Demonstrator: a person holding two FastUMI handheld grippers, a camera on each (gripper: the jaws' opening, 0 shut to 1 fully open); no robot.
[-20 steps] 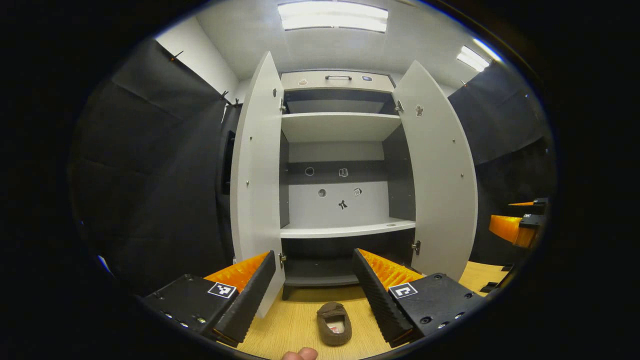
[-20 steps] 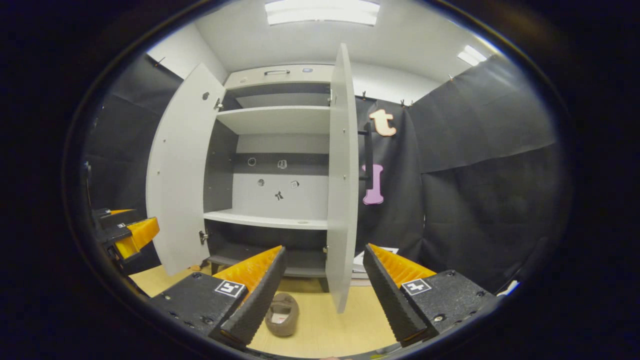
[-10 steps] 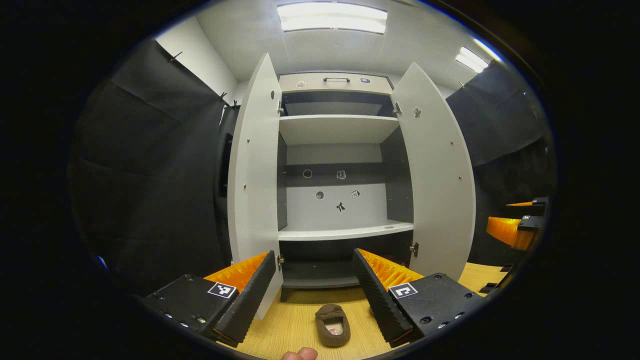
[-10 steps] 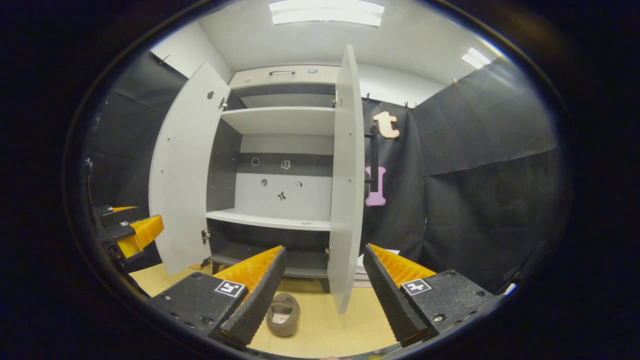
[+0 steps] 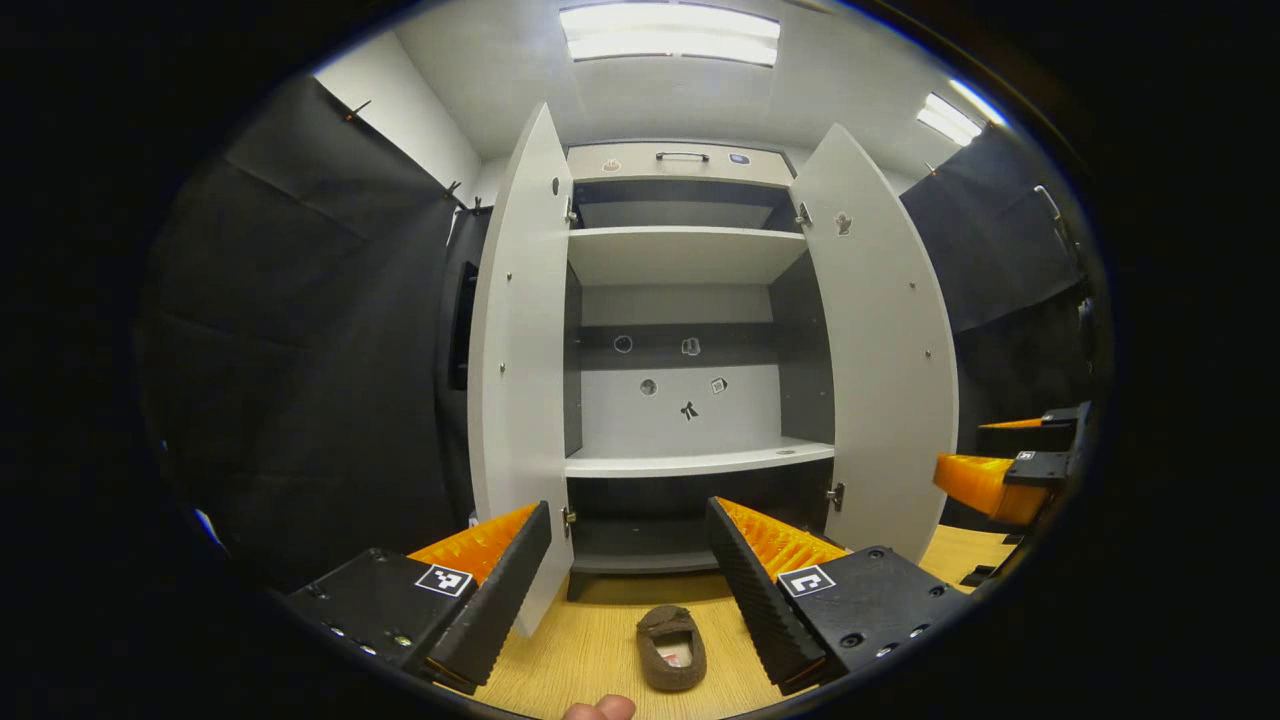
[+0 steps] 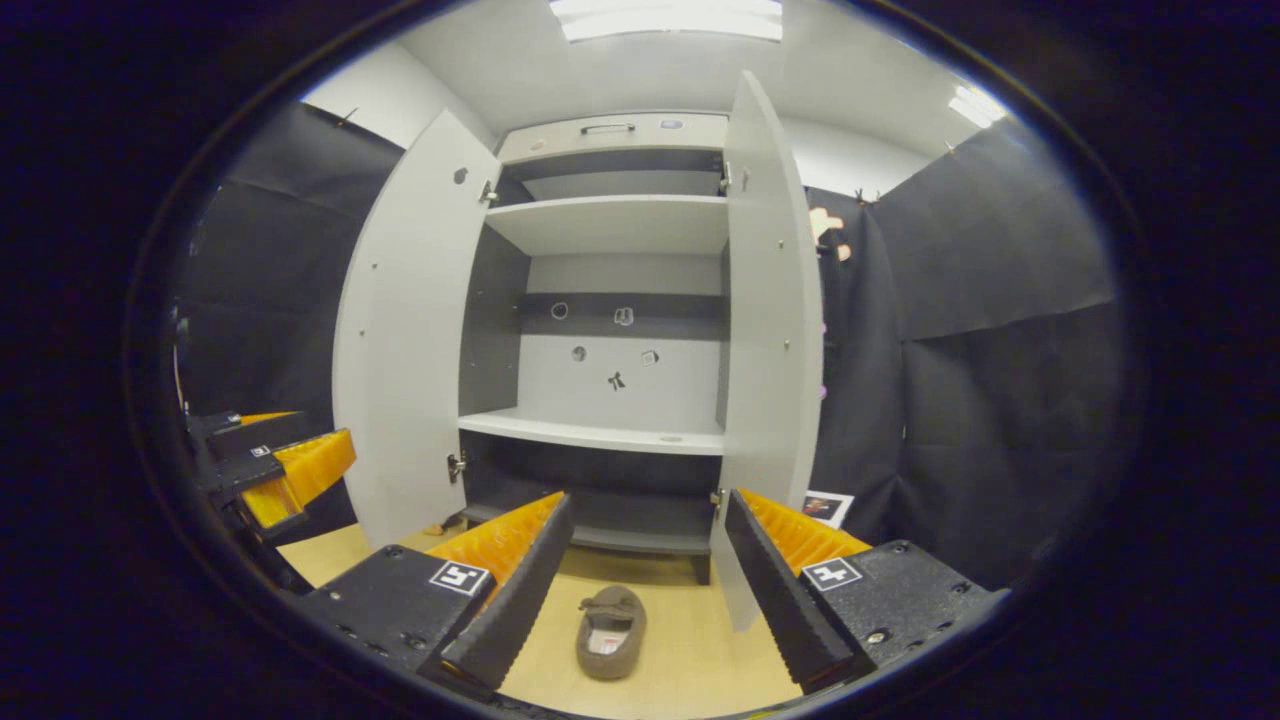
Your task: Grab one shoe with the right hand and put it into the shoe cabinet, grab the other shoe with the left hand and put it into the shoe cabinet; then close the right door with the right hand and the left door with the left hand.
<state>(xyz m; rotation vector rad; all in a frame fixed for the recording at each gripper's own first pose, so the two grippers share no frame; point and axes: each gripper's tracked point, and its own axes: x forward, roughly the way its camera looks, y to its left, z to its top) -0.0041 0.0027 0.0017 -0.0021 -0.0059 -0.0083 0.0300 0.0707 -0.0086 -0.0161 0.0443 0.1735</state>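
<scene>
Both hand-held grippers, left [image 5: 628, 590] and right [image 6: 645, 590], gape above a shoe [image 6: 611, 632] before the open-doored cabinet [image 6: 600, 225].

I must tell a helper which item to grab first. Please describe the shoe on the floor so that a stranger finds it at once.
Find the tall white shoe cabinet with both doors open. On the light wooden floor before its bottom shelf lies one small brown shoe, a soft slipper with its opening facing up. It is the only loose item on that floor, lying between the right tool's open fingers.

I count: one brown slipper-style shoe [image 5: 671, 648] on pale wood floor; one grey-and-white shoe cabinet [image 5: 690, 300]; two white doors, left door [image 5: 520, 370], right door [image 5: 885, 370]; two white shelves; two ceiling light panels.
</scene>
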